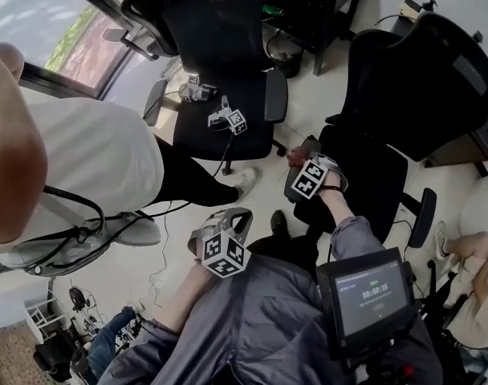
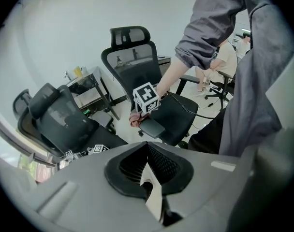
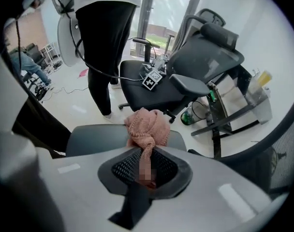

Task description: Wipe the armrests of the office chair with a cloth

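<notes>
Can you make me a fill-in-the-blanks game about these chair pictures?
1. The right gripper grips a cloth coloured ____.
2. Below the cloth is the grey ____ of the office chair.
3. That chair's seat is coloured ____.
Missing words: pink; armrest; black.

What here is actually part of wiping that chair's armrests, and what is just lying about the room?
Job:
- cloth, gripped in the right gripper
- armrest
- chair

Lying about:
- other chair
- marker cubes and cable on its seat
- bystander standing beside it
</notes>
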{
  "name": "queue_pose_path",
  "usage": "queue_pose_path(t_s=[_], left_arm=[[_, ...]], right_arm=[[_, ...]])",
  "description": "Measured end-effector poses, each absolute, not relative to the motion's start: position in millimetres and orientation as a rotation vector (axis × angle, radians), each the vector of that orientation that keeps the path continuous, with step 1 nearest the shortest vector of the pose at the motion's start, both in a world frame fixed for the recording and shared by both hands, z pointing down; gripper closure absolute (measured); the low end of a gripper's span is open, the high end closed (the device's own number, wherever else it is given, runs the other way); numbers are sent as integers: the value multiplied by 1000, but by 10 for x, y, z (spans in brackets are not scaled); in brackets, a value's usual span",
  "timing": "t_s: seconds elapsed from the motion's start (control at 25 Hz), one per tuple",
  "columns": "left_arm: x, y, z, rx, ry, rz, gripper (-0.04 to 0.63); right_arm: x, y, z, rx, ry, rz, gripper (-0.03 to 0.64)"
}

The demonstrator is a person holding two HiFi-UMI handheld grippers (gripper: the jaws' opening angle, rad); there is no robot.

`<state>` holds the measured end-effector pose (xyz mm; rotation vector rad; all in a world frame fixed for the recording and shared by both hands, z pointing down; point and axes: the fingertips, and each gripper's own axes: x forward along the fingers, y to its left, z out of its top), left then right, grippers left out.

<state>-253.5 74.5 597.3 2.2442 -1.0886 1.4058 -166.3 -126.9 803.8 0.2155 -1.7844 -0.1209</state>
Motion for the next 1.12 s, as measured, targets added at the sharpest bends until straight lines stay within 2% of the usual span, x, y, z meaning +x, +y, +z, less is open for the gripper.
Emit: queue_pose_path(t_s=[0.76, 1.12], left_arm=[[-2391, 425, 5970, 2322, -1040, 1364, 578], [-2510, 544, 5995, 2284, -1077, 1358, 578]], right_arm=[[-1583, 148, 8144, -37, -1883, -106, 572], [-1689, -876, 7860, 164, -1941, -137, 572]])
